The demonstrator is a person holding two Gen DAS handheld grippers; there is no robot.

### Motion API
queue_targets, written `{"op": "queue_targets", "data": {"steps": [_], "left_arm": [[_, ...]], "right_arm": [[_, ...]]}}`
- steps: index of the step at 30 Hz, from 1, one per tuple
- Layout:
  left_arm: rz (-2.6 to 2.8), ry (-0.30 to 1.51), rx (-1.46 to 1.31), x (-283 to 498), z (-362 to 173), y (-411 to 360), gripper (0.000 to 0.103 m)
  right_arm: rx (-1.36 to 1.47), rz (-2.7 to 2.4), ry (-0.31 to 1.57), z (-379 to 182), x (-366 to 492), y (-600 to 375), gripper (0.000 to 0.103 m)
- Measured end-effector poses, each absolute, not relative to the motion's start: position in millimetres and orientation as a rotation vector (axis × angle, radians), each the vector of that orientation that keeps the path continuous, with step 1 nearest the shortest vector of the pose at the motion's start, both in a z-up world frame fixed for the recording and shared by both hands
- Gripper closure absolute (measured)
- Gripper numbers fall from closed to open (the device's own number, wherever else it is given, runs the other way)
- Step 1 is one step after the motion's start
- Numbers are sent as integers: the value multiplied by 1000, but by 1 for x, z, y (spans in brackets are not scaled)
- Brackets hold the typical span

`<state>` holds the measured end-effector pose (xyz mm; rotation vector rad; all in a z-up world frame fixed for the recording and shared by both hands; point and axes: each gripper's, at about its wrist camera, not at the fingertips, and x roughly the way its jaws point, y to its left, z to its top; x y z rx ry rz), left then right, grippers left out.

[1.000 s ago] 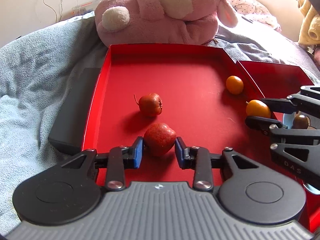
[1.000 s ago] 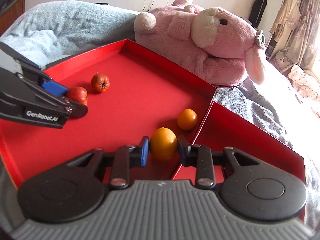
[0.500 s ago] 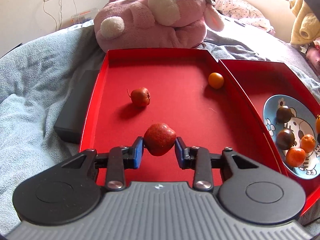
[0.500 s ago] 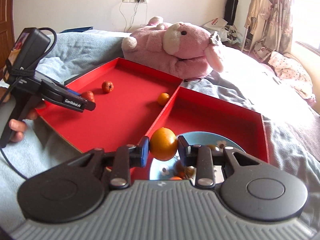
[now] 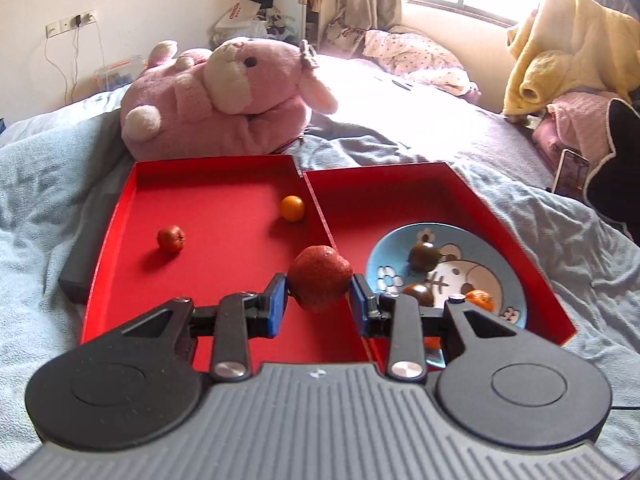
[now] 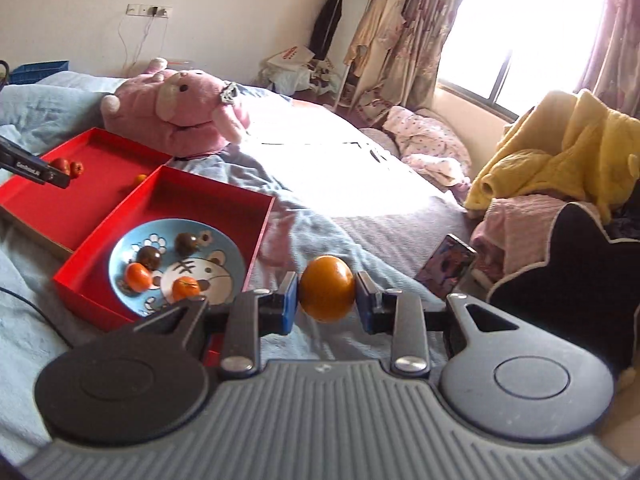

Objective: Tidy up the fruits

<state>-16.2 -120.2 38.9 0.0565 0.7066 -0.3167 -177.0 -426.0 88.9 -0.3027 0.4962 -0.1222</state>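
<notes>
My left gripper (image 5: 319,303) is shut on a red fruit (image 5: 320,277) and holds it above the wall between the two halves of the red tray (image 5: 224,164). My right gripper (image 6: 326,301) is shut on an orange fruit (image 6: 327,288), raised over the bed to the right of the tray (image 6: 216,196). A blue plate (image 5: 480,240) in the right half holds two dark fruits (image 5: 425,256) and small orange ones (image 5: 480,300); it also shows in the right wrist view (image 6: 224,248). One red fruit (image 5: 171,239) and one small orange fruit (image 5: 292,208) lie in the left half.
A pink plush toy (image 5: 224,96) lies just behind the tray. A phone (image 6: 446,266) stands on the blue blanket (image 6: 340,208) right of the tray. A dark box (image 5: 86,256) lies along the tray's left side. Yellow and pink clothes (image 6: 560,152) pile up at the right.
Both grippers have lifted with their fruits. The left one moved right toward the tray's divider. The right one swung right, off the tray and over the bed.
</notes>
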Motion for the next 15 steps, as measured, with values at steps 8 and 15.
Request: {"op": "queue_targets", "data": {"steps": [8, 15], "left_arm": [[-414, 709, 126, -45, 35, -167, 64], [-420, 747, 159, -34, 17, -177, 64]], "right_arm": [[-244, -129, 509, 74, -192, -429, 69], [-131, 27, 533, 21, -136, -380, 69]]}}
